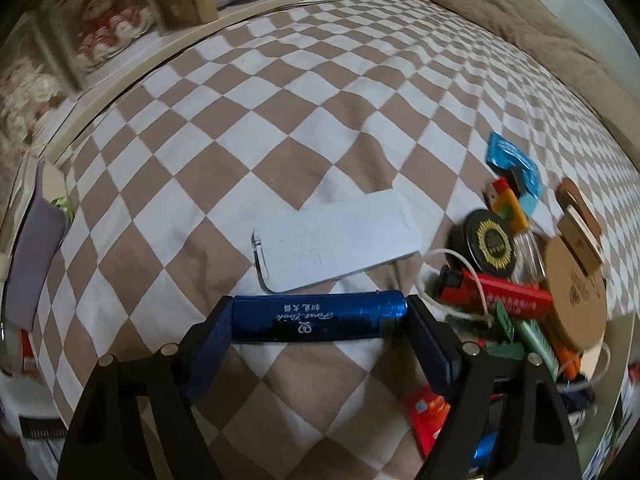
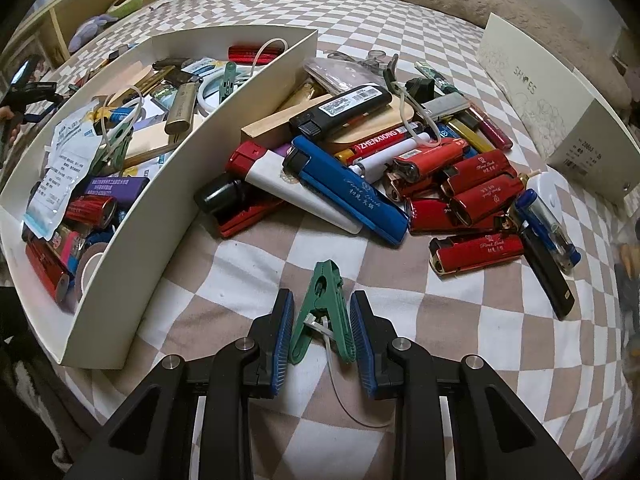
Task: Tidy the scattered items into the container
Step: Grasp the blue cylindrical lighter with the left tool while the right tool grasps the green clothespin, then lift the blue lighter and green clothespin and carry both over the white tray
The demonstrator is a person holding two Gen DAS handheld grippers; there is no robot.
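Left wrist view: the left gripper [image 1: 320, 316] is gripping a blue lighter [image 1: 320, 317] crosswise by its two ends, above the checkered bedspread [image 1: 280, 120]. A flat white case [image 1: 338, 242] is lying just beyond it. To the right, a heap is showing a round black tin [image 1: 490, 245], a red lighter [image 1: 500, 298], a blue packet [image 1: 510, 158] and a round cork disc [image 1: 576, 292].

Right wrist view: the right gripper [image 2: 322, 330] is sitting narrowed around a green clothespin [image 2: 322, 312] on the bedspread, its pads flanking the pin's handles; whether they are touching cannot be told. The white container [image 2: 180, 168] is standing to the left, holding lighters, paper packets, a wooden block, a green clip and white cords. Beside its right wall the scattered pile [image 2: 400, 168] is lying on the cloth: red lighters, a long blue lighter [image 2: 348, 196], a black lighter [image 2: 344, 110], a white-bodied lighter. A white shoe box [image 2: 560, 112] is standing farther right.
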